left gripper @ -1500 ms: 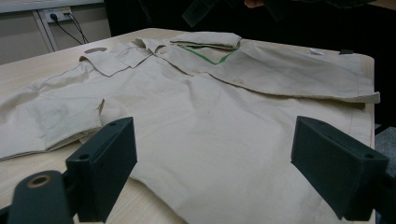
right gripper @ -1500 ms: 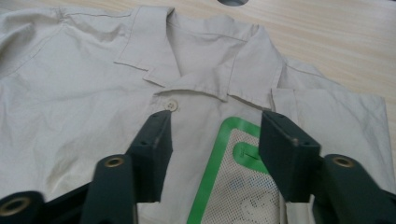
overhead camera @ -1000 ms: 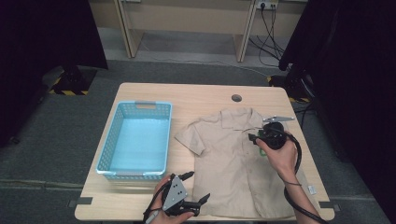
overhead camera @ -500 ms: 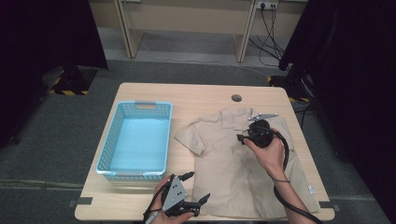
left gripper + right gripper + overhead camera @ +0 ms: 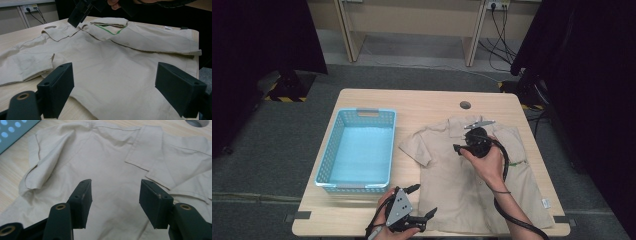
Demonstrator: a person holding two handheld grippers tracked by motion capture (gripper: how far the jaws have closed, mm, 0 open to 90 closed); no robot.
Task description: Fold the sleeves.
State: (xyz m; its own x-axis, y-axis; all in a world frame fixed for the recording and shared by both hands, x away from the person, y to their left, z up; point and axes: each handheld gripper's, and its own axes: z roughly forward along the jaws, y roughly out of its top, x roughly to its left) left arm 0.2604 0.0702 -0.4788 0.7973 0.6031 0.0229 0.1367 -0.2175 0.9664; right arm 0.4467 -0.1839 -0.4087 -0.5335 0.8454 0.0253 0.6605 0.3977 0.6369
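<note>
Table (image 5: 427,102): light wood top, seen from above on your side. Shirt (image 5: 462,185): beige, short-sleeved, spread flat on the right half, collar at the far end, hem near you; one front panel is folded back at the right, showing a green line inside. Basket (image 5: 337,150): blue perforated plastic, on the left half, just beside the shirt's left sleeve. R gripper (image 5: 457,148): in your right hand over the shirt's upper chest, near the collar, pointing left toward the sleeve; jaws stand moderately apart and have just been opening, nothing between them, pads off the cloth, which lies below them in the right gripper view. L gripper (image 5: 424,200): at the near edge, by the shirt's near-left corner, between basket and hem; jaws spread wide, nothing between them, the cloth lying beyond. Hole (image 5: 465,105): small round cable port in the tabletop, far of the collar.
</note>
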